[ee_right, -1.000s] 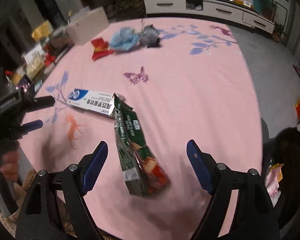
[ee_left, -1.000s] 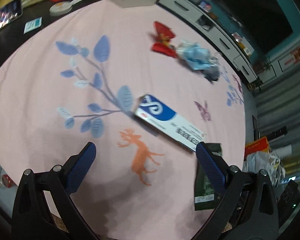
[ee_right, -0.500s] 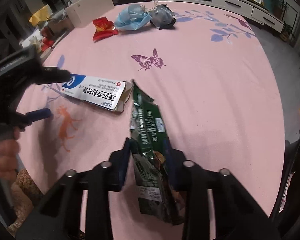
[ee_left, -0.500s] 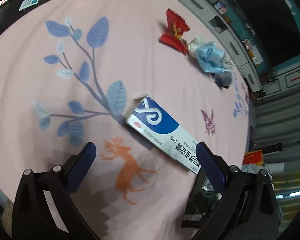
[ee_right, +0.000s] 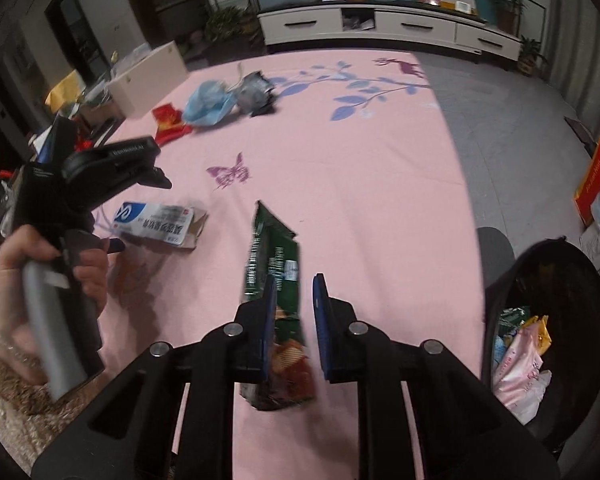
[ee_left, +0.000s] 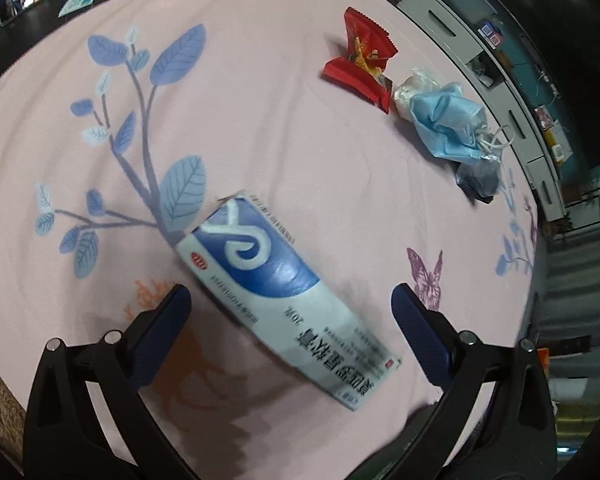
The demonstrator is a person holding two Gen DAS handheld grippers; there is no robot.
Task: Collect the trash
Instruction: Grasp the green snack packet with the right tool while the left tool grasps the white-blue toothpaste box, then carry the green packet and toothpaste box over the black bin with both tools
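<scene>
Two pickups are under way at once. The right gripper has just been closing, and the green snack bag stands between its blue pads, lifted at a tilt above the pink cloth; the left pad lies against the bag, though a sliver of gap shows by the right pad, so the hold looks thin. The black bin waits just to the right, already holding wrappers, so the next move, by the look of it, is a short swing over its rim and a release.

The left gripper hangs wide open over the blue-and-white box, which lies flat and slantwise between the pads, touching neither. It needs to drop and squeeze across the narrow side. Farther off, the red wrapper and blue face mask wait.
</scene>
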